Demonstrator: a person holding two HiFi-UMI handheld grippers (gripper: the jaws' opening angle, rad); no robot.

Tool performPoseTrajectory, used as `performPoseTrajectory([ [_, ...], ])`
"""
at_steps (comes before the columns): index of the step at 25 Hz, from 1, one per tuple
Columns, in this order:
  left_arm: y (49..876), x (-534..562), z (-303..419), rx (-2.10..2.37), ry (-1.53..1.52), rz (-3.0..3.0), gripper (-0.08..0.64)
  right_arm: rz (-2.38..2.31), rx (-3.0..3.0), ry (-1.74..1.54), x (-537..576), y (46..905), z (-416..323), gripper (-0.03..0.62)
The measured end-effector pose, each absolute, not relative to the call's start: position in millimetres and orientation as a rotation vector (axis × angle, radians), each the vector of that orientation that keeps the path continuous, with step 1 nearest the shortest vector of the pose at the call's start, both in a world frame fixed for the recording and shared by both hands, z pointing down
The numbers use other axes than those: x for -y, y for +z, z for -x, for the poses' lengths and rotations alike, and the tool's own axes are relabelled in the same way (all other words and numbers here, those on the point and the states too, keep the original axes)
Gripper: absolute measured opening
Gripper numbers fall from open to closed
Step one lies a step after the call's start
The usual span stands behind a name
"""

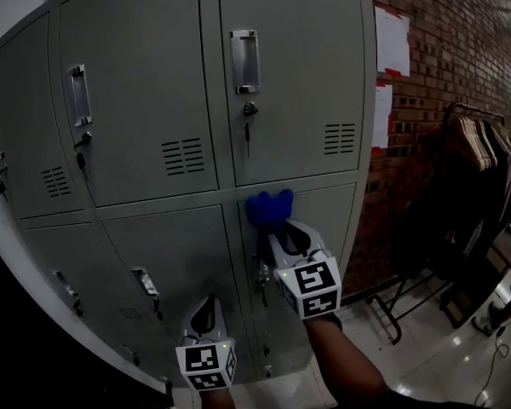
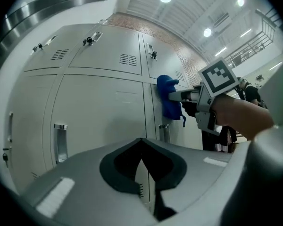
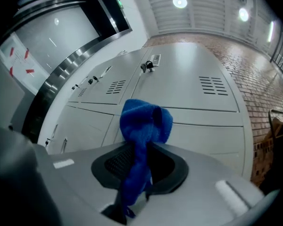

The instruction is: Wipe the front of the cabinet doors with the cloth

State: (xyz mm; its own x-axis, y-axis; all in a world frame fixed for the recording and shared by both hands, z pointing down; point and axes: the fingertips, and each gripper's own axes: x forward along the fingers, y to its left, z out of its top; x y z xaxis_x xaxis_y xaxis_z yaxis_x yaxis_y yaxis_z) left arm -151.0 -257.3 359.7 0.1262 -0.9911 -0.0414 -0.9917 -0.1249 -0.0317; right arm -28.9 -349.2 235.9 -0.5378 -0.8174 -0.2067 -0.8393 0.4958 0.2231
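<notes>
A blue cloth (image 1: 268, 207) is bunched against the upper left corner of the lower right locker door (image 1: 328, 228). My right gripper (image 1: 278, 233) is shut on it, pointing up at the door. In the right gripper view the cloth (image 3: 144, 121) rises out of the jaws of the right gripper (image 3: 139, 161) and hides part of the door. The left gripper view shows the cloth (image 2: 169, 98) from the side, lying on the door face. My left gripper (image 1: 208, 310) hangs lower, in front of the lower middle door (image 1: 179, 254), with its jaws together and nothing in them (image 2: 141, 161).
The grey lockers have metal handles (image 1: 245, 60) and keys in their locks. A handle (image 1: 261, 275) sits just below the cloth. To the right are a brick wall (image 1: 447, 75) with papers (image 1: 392, 41), a clothes rack (image 1: 477, 169) and a glossy floor (image 1: 426, 356).
</notes>
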Motion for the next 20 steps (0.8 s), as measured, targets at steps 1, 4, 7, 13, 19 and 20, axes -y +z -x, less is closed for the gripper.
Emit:
performPoseTrajectory([
  [1,361,258,151,-2.044,0.013,2.32,0.015,1.489,-2.639,0.456,351,236,21,0.078],
  [4,365,259,151,-2.05,0.007,2.32,0.015,1.532,-2.611,0.451,357,235,-4,0.078],
  [7,369,260,147,-2.052,0.003,2.327,0.015,1.59,-2.587,0.474,364,234,-32,0.078],
  [13,372,262,140,-2.037,-0.005,2.34,0.015,1.703,-2.536,0.542,380,231,-89,0.08],
  [19,371,266,137,-2.027,-0.008,2.342,0.015,1.774,-2.509,0.51,389,232,-125,0.08],
  [20,370,266,136,-2.02,-0.007,2.348,0.015,1.79,-2.502,0.505,390,232,-131,0.081],
])
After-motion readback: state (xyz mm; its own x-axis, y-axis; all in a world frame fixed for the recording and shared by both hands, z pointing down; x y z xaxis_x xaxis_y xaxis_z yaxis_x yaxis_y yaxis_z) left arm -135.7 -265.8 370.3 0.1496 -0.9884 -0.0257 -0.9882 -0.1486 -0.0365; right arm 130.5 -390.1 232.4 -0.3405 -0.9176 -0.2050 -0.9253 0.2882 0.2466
